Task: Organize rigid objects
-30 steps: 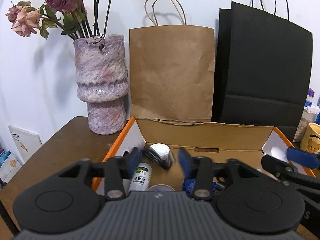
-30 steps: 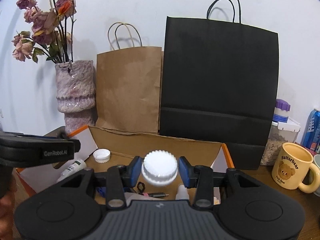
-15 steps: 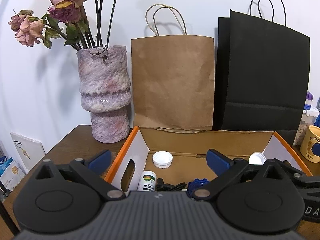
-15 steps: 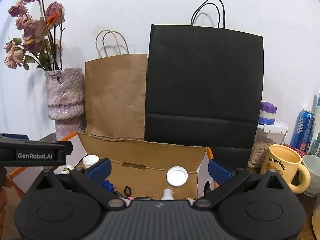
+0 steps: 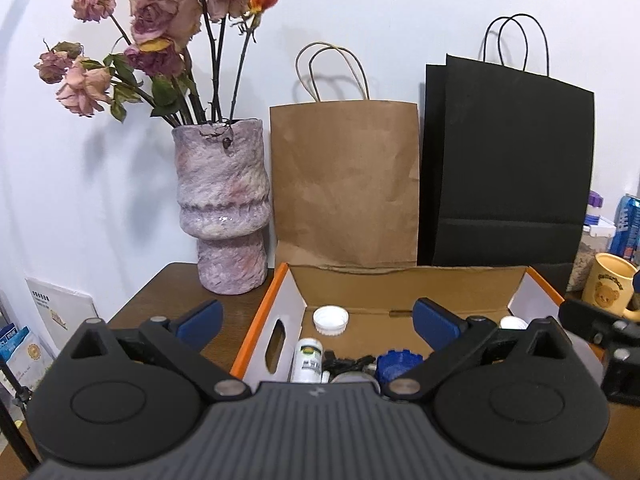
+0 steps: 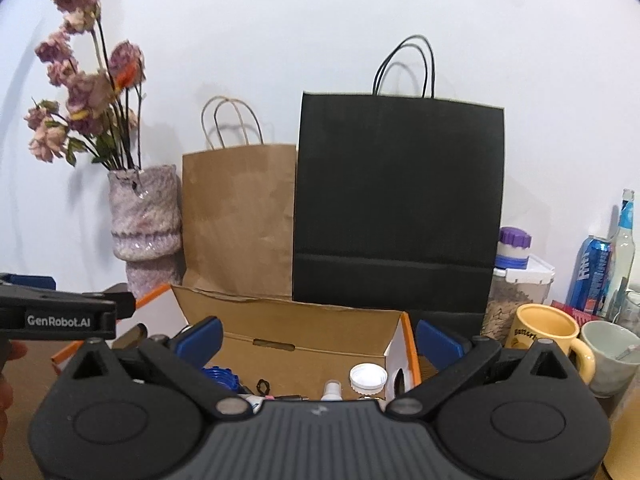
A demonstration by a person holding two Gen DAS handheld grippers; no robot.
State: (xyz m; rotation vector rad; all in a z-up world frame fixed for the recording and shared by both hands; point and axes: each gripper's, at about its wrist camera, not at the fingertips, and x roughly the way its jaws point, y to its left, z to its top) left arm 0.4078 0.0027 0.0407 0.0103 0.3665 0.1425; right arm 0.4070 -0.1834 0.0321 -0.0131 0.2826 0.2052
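1. We held our left gripper [image 5: 316, 318] and right gripper [image 6: 318, 338] spread wide, nothing between their fingers, both just in front of the box [image 5: 408, 280].
2. Inside the box lay two white caps [image 5: 330, 320] [image 6: 368, 377], a small bottle [image 5: 307, 360] and a blue lid [image 5: 399, 363].
3. Behind the box stood a vase [image 5: 222, 208], a brown bag [image 5: 344, 184] and a black bag [image 5: 508, 164].

Matt brown corrugated cardboard box [image 5: 400, 284] with glossy white, orange-edged outer faces; smooth white plastic cap [image 5: 330, 319]; ridged blue plastic lid [image 5: 399, 363]; rough, glazed mottled ceramic vase [image 5: 222, 204]; creased kraft paper bag [image 5: 344, 184]; matt black paper bag [image 6: 396, 204]; dark wood table [image 5: 168, 292]; glossy yellow ceramic mug [image 6: 548, 332]
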